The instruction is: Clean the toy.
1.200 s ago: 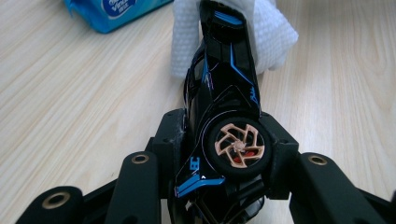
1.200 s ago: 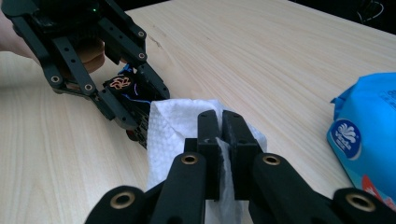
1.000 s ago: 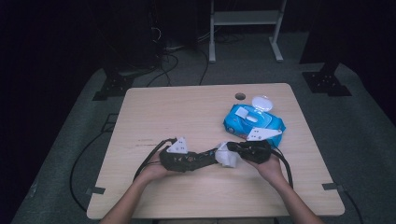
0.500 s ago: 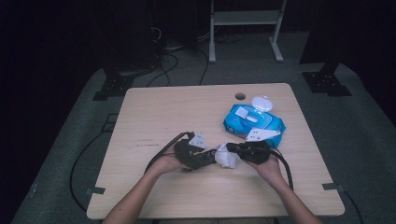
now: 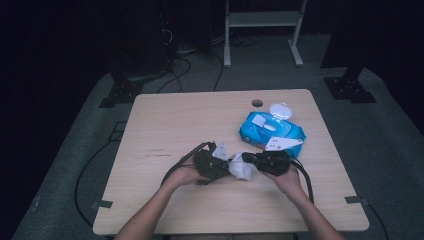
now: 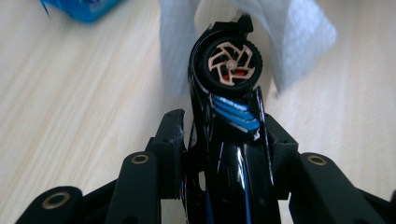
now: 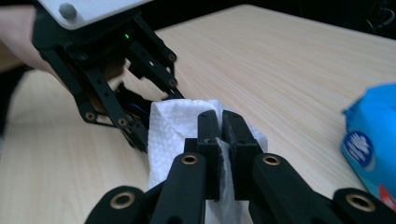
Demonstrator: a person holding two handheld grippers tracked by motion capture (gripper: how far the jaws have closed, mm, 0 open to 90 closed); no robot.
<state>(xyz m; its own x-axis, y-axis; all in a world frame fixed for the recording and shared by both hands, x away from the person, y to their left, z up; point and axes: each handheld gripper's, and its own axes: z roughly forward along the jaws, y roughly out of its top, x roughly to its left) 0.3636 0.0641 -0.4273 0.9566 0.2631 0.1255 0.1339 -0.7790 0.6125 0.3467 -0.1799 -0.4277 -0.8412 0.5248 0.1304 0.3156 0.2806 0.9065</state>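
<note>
Left hand-held gripper [image 6: 224,140] clamps a glossy black toy car [image 6: 229,116] between its pads; its jaws have just been closing, and they press the car's body on both sides. In the left gripper view the car's long axis runs straight along the jaws, away from the camera, with a black wheel with a tan spoked hub at the far end and blue stripes just behind it. The car is held above the bench [image 5: 175,125], near its front edge and about midway across.

Right hand-held gripper [image 7: 219,140] has its jaws drawn nearly together, pinching a white wipe [image 7: 173,121] whose sheet comes out between the pads. In the high view the two grippers face each other, with the wipe [image 5: 243,166] between them against the car's far end.

Farther back on the bench, to the right, lies a blue wipes pack [image 5: 270,131] with its white lid flipped open.
</note>
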